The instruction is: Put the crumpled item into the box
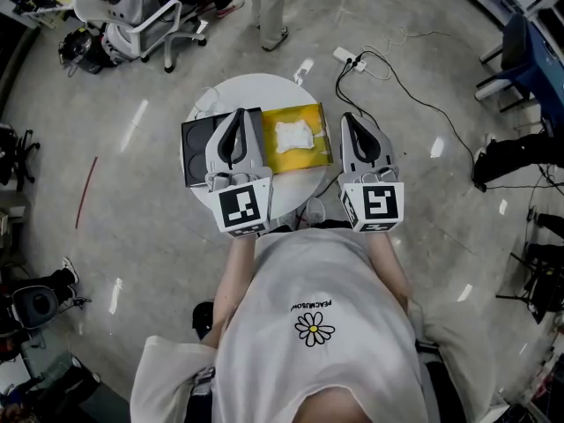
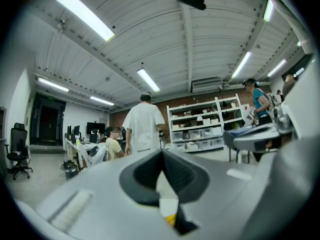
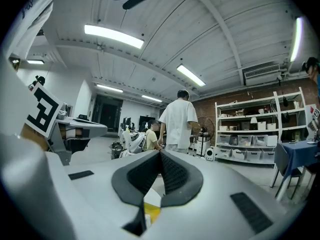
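Note:
A white crumpled item (image 1: 292,136) lies inside a yellow box (image 1: 315,115) on the round white table (image 1: 264,86). A black box (image 1: 196,148) sits just left of the yellow one. My left gripper (image 1: 236,117) hovers over the seam between the two boxes, its jaws shut with nothing in them. My right gripper (image 1: 350,118) is held just right of the yellow box, over the table's edge, also shut and empty. In the left gripper view the left gripper (image 2: 162,154) points level into the room. The right gripper (image 3: 160,155) does the same in its own view.
An office chair (image 1: 141,16) stands on the floor at the far left. A power strip with a cable (image 1: 351,58) lies beyond the table. A person in a white shirt (image 3: 178,121) stands ahead, with shelves (image 3: 255,134) behind.

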{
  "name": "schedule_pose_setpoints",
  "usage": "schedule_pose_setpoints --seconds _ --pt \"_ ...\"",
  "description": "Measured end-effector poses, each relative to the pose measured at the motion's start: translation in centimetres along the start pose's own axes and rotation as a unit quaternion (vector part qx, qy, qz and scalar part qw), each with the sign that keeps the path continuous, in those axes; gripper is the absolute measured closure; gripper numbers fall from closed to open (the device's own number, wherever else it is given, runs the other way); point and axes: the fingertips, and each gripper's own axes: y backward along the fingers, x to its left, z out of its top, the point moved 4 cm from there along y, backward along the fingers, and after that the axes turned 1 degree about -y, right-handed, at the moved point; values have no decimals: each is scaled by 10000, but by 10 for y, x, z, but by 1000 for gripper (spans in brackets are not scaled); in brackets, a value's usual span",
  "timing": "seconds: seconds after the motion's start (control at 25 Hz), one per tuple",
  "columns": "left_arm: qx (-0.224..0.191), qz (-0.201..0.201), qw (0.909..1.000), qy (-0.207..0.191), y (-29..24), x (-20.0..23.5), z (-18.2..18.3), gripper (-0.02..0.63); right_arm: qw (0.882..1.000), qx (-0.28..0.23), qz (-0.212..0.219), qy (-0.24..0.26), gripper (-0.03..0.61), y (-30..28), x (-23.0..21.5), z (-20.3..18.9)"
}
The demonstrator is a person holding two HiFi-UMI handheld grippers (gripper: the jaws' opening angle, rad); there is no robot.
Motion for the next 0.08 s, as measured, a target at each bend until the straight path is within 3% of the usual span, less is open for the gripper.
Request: schedule_pose_setpoints --seconds 0.08 --pt "8 -1 10000 0 1 0 -1 614 10000 23 16 15 578 1 1 -2"
